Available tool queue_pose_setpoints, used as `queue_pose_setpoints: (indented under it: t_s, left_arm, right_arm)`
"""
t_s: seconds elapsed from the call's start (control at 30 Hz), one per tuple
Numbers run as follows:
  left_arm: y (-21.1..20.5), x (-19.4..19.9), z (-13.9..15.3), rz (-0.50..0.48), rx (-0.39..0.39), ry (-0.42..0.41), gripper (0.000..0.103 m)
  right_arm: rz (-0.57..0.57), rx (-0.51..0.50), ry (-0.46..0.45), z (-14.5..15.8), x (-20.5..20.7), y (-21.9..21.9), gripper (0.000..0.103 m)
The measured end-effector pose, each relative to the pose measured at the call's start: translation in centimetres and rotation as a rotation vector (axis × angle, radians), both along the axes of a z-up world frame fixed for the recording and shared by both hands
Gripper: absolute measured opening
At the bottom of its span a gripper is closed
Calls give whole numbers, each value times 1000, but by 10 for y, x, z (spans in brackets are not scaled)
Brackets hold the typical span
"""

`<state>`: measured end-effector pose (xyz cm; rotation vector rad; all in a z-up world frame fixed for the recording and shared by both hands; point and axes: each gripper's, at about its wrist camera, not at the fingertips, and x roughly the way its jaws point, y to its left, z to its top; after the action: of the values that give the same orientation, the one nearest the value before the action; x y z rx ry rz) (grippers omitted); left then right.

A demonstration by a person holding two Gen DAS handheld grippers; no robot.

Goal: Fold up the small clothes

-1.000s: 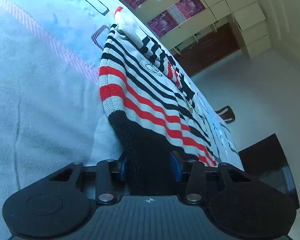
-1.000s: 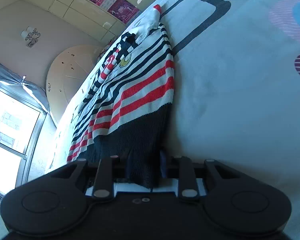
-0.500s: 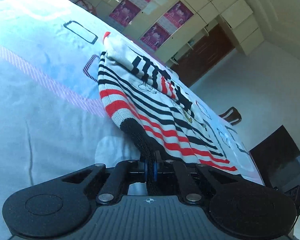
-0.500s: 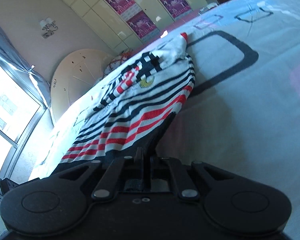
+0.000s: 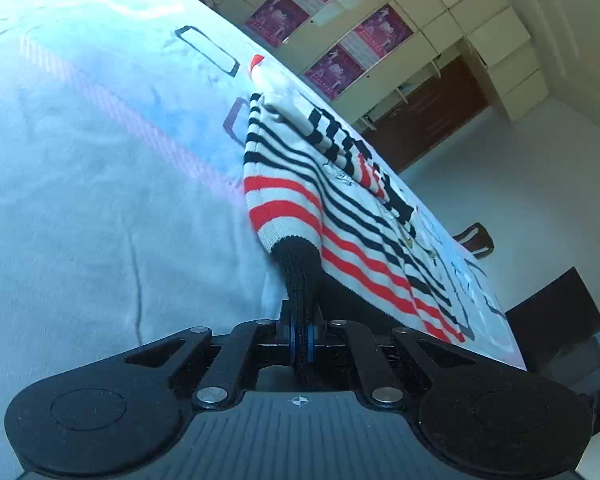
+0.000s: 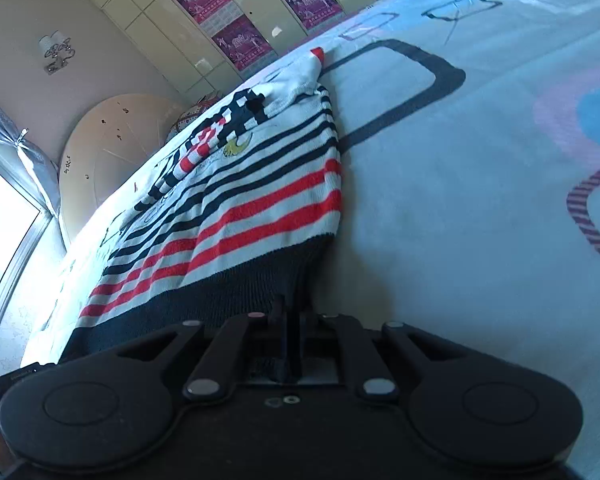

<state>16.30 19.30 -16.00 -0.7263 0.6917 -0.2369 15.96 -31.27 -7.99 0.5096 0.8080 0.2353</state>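
Pinching the dark hem of the striped sweater (image 5: 324, 184) ahead, both hand-held grippers, left (image 5: 300, 340) and right (image 6: 288, 344), are closed; no fold is finished.

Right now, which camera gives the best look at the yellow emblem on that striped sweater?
The right wrist view: the yellow emblem faces the lens, bright against the striped sweater. In the left wrist view the sweater is seen from a shallow angle, and the emblem cannot be made out.

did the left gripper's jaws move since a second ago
Yes. The left gripper has closed: its jaws stood apart around the sweater's black hem, and now pinch it tight, lifting that corner off the bedsheet.
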Motion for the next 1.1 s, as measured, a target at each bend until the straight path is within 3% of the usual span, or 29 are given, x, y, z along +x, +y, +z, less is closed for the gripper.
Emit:
queue_pose_setpoints:
  t_s: [0.27, 0.37, 0.57, 0.8, 1.1]
  left_arm:
    - [6, 50, 63, 28, -1, -168, 5]
    - [9, 89, 84, 35, 6, -206, 5]
    - [9, 189, 107, 47, 37, -222, 5]
    - [8, 311, 93, 59, 75, -161, 5]
    - [9, 420, 34, 67, 89, 2, 5]
  right_arm:
    - [34, -116, -219, 69, 40, 10, 6]
    - [56, -124, -300, 93, 81, 13, 6]
    - [73, -128, -348, 116, 186, 16, 6]
    - [115, -108, -307, 95, 313, 20, 6]
    - [129, -41, -155, 29, 426, 17, 6]
